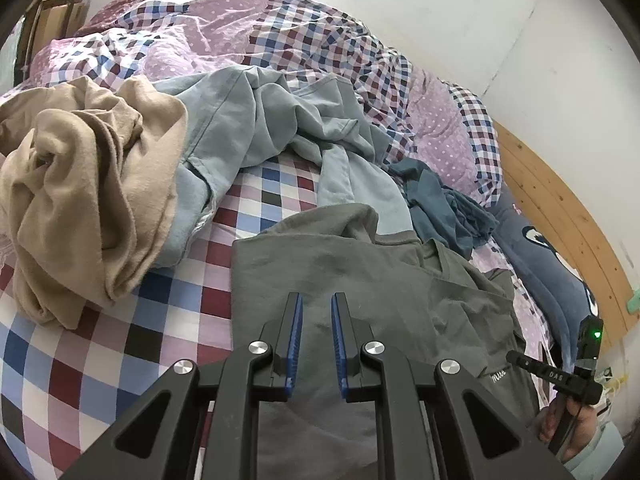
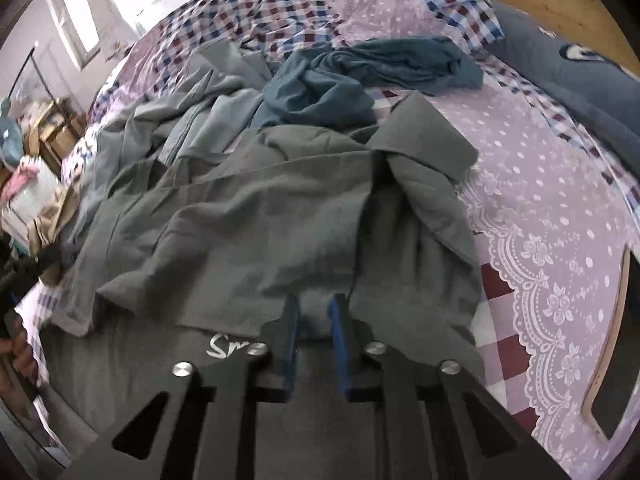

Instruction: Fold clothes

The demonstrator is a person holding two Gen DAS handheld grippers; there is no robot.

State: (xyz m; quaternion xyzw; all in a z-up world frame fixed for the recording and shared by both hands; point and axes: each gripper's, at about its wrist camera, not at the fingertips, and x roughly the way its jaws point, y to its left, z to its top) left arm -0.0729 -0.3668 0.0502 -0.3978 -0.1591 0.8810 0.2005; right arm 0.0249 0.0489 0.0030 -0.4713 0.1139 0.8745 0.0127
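Note:
A grey T-shirt (image 1: 360,280) lies rumpled on the bed; it also shows in the right wrist view (image 2: 260,220), with one part folded over and white lettering near the fingers. My left gripper (image 1: 317,300) hovers over the shirt's near part, jaws a little apart and empty. My right gripper (image 2: 314,304) sits low at the folded edge of the shirt, jaws a little apart; no cloth shows between the blue pads. The right gripper's body also shows in the left wrist view (image 1: 576,380), in a hand.
On the checked bedsheet (image 1: 120,340) lie a beige garment (image 1: 80,192), a light blue garment (image 1: 272,120) and a teal garment (image 2: 340,80). A navy pillow (image 1: 552,272) lies by the wooden headboard (image 1: 560,200). A phone (image 2: 612,344) lies at the right.

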